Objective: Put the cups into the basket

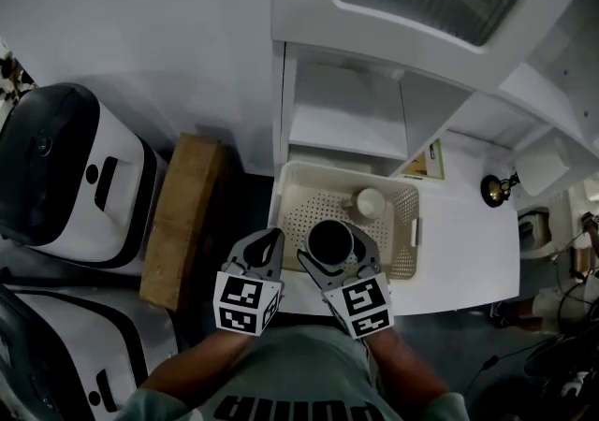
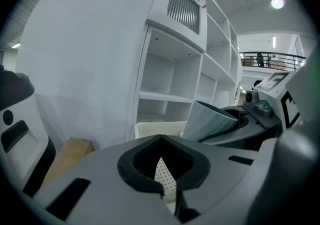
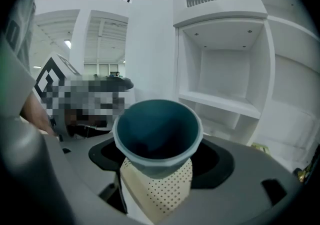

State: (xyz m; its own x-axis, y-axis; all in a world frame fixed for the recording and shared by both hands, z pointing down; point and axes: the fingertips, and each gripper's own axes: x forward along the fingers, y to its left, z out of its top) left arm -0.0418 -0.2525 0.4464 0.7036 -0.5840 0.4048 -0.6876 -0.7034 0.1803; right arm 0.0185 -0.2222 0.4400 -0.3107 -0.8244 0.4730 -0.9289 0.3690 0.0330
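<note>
Cream plastic with lots of tiny holes makes the basket (image 1: pixel 404 239), a box shape with round corners that sits on the white table (image 1: pixel 468 255) in the middle of the head view. One small pale cup (image 1: pixel 368 203) is already inside it, near the top edge of the basket, so that part looks done. A second one, the dark cup (image 1: pixel 329 239), is round with a smooth rim, and the right gripper (image 1: pixel 334 251) holds it over the lower edge of the basket; it is not put down yet, so lowering it and letting go is what I think is left. No other cups show outside the basket. The left gripper (image 1: pixel 268 241) is just to the left of it with nothing in it. A brown cardboard box (image 1: pixel 182 218) stands at the left. In the left gripper view the grey fingers (image 2: pixel 131 145) are pressed together at the tips and hold nothing; a bit of holey basket shows through the gap, and the dark cup, wide at the top and narrow at the bottom, is at the right. In the right gripper view the fingers (image 3: pixel 227 156) are clenched around the dark cup in the middle of the frame, its smooth blue-green inside looks empty, and the dotted basket wall shows right under it, with white shelves (image 3: pixel 220 101) behind.
</note>
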